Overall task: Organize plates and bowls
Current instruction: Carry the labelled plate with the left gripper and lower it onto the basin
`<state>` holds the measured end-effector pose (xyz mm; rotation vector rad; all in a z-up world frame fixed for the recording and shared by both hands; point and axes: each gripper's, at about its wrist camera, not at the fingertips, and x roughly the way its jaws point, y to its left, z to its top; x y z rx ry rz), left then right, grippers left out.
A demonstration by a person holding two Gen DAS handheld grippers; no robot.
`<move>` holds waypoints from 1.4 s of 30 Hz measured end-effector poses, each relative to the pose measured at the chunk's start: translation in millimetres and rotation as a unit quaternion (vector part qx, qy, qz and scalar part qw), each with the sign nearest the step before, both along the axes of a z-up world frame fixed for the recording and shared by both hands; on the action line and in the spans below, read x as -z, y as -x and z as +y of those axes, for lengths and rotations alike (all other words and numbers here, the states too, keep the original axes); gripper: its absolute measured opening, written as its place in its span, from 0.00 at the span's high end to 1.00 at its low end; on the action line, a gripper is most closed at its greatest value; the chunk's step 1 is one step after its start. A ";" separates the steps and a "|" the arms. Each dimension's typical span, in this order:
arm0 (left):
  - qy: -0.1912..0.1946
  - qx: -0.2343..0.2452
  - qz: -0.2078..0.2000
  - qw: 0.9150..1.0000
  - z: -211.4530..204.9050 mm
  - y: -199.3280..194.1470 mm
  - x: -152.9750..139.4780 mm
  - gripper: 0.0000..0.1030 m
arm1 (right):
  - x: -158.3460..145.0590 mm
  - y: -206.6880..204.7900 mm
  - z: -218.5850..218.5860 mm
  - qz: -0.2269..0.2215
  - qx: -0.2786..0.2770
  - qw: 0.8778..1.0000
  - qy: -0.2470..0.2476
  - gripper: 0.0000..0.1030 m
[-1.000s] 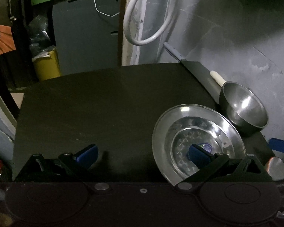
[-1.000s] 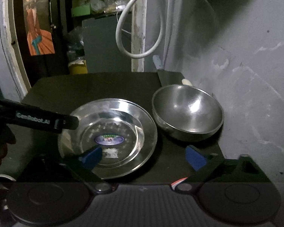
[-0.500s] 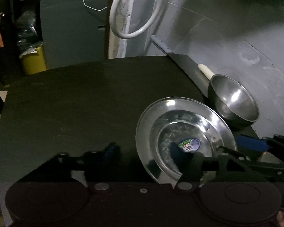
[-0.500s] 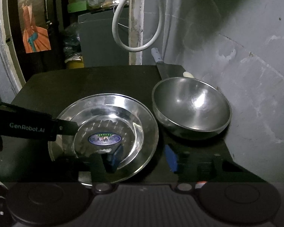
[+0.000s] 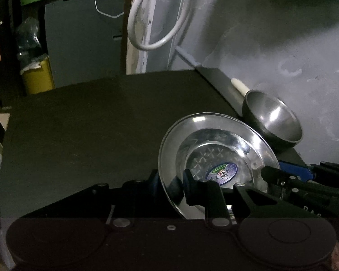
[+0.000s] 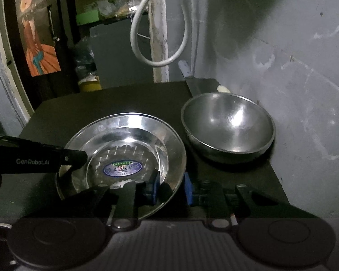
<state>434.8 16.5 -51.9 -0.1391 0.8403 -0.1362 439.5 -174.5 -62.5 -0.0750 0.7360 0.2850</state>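
Note:
A shiny steel plate (image 5: 217, 135) with an oval sticker lies on the dark table (image 5: 101, 117). It also shows in the right wrist view (image 6: 128, 135). A steel bowl (image 5: 273, 117) stands to its right by the wall, also seen in the right wrist view (image 6: 228, 124). My left gripper (image 5: 169, 180) is shut on the plate's near left rim. My right gripper (image 6: 171, 187) is shut on the plate's near right rim. Each gripper appears in the other's view, at the plate's edge.
A grey wall (image 6: 293, 67) runs close along the table's right side. A white stick-like object (image 5: 239, 87) lies behind the bowl. A white hose loop (image 5: 156, 22) hangs at the back. A yellow bin (image 5: 37, 76) stands beyond the table's far left.
Both grippers were open around the plate's rim and have closed on it. The left now grips the near left edge, the right the near right edge.

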 end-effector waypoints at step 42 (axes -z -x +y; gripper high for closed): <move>-0.019 0.014 -0.005 1.000 65.5 169.1 -46.4 0.78 | -39.3 162.7 38.0 0.036 -0.024 0.997 -0.070 0.81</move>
